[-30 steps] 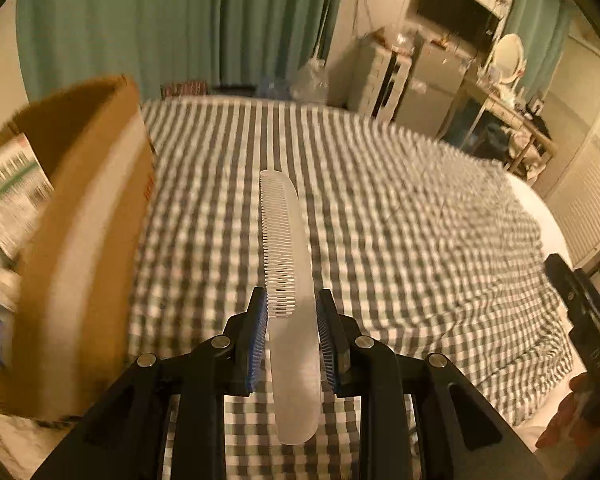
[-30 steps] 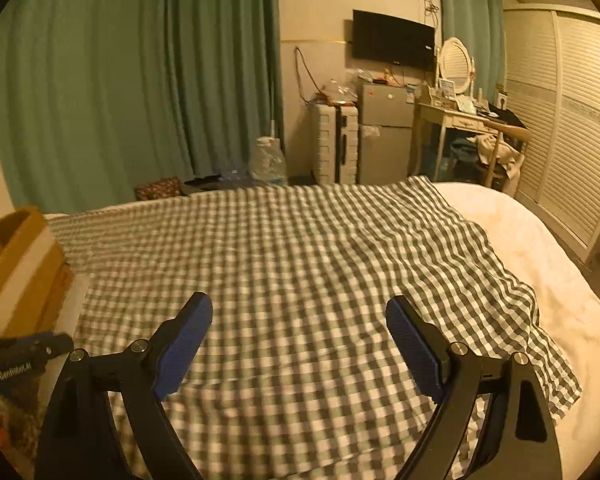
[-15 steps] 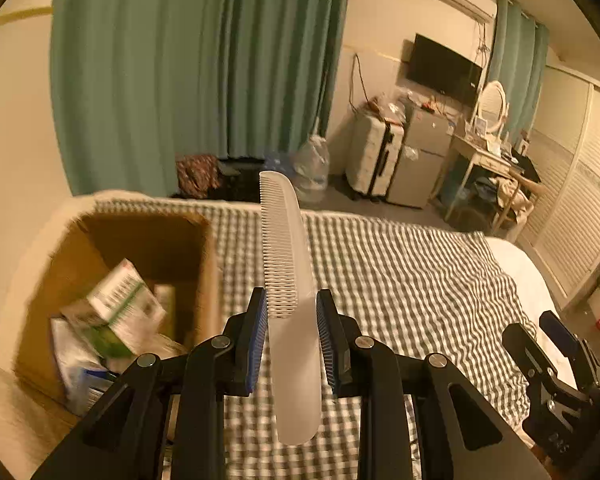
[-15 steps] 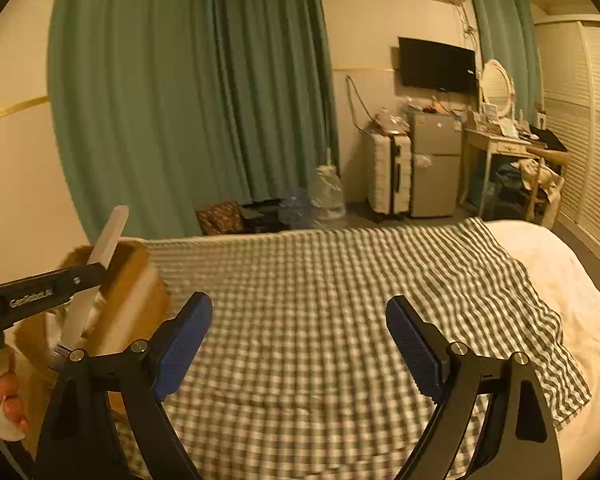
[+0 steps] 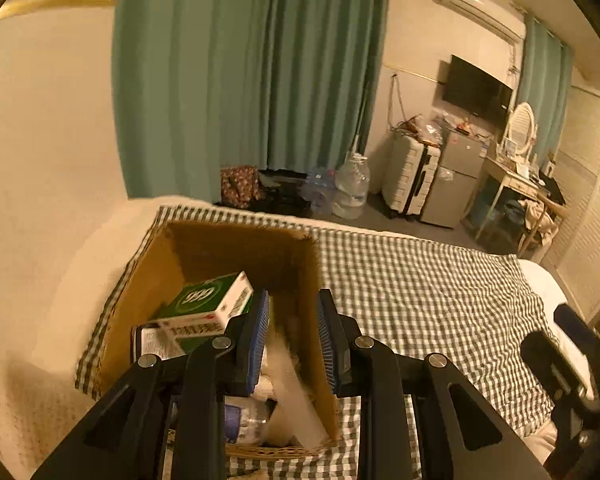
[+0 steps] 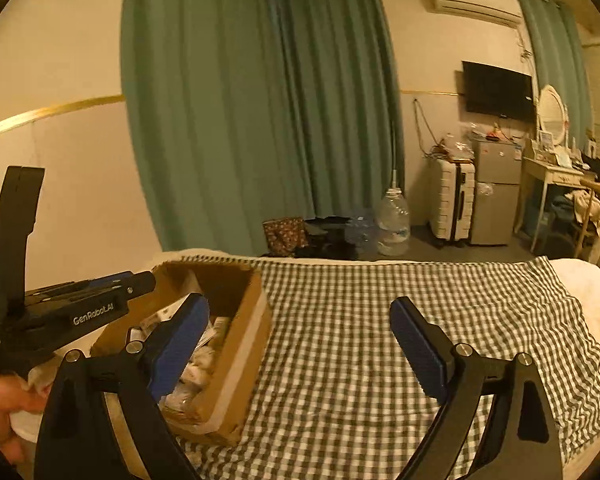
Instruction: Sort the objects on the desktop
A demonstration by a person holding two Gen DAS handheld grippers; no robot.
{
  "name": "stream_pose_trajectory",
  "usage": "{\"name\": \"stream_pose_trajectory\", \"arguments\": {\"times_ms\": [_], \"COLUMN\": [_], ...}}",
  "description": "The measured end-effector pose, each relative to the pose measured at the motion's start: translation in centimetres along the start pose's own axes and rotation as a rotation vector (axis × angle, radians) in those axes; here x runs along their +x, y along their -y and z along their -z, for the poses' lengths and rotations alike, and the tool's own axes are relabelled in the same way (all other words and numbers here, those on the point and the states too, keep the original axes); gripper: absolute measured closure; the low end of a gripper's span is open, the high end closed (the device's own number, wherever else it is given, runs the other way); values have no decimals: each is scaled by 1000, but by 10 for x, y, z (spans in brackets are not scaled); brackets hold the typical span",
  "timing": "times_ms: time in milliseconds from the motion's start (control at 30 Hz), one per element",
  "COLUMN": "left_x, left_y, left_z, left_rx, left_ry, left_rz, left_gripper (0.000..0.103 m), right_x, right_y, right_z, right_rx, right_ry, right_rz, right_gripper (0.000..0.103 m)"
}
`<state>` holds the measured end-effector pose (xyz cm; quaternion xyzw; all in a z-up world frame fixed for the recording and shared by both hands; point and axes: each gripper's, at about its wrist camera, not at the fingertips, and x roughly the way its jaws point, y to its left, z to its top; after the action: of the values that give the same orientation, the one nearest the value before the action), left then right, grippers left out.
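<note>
Looking along the left gripper (image 5: 292, 320), I see the white comb (image 5: 294, 396), clamped upright half a second ago, now a blur slipping from its narrow, unclenched jaws into the cardboard box (image 5: 236, 248) at six o'clock, so one item is nearly sorted. In the right view, the right gripper (image 6: 300, 336) gapes empty, with the box at nine o'clock.

We see a brown cardboard box (image 5: 148, 292) on a green-and-white checked cloth (image 5: 420, 292) over a cream bed (image 5: 60, 288). Inside lies a green-and-white carton (image 5: 208, 304) and a pale whitish comb (image 5: 292, 392). Both black tools (image 5: 293, 340) (image 6: 300, 344) carry blue pads (image 6: 416, 340). The curtains (image 5: 252, 80) are teal.
</note>
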<state>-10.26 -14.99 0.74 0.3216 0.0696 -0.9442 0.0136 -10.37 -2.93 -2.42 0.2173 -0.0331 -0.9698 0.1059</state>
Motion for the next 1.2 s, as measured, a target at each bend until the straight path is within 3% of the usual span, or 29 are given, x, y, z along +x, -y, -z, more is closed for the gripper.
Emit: {"name": "stream_pose_trajectory", "arguments": {"times_ms": [167,200,233,300,367,500,633,867,1100,1200], "left_x": [17,20,21,19,15,20,12,2,8,12], "left_y": [-24,-29,-34,-41,-51,-59,-62,-35,-32,-29], "left_z": [15,19,23,30,37,40,37,31,33,35], "left_rx": [-21,-20,-19,-29,-44,-47,-64,44,25,56], "left_ry": [-37,-46,-50,-37,-2,-45,-27,8,-24,-29], "left_rz": [20,12,-8,-66,-95,-144,-123,-140,-136,-184], "left_gripper": [74,58,26,1,0,0,0,0,0,0], "right_x": [22,25,28,36,41,44,39,42,41,40], "right_y": [-15,-16,-17,-15,-15,-17,-21,-13,-1,0], "right_z": [15,17,19,18,19,20,23,25,24,24], "right_rx": [-35,-37,-37,-32,-20,-22,-45,-14,35,47], "right_ry": [-64,-73,-83,-99,-113,-125,-130,-170,-174,-162], "right_rz": [12,17,24,36,47,58,86,115,148,152], "right_gripper": [10,10,10,10,10,9,0,0,0,0]}}
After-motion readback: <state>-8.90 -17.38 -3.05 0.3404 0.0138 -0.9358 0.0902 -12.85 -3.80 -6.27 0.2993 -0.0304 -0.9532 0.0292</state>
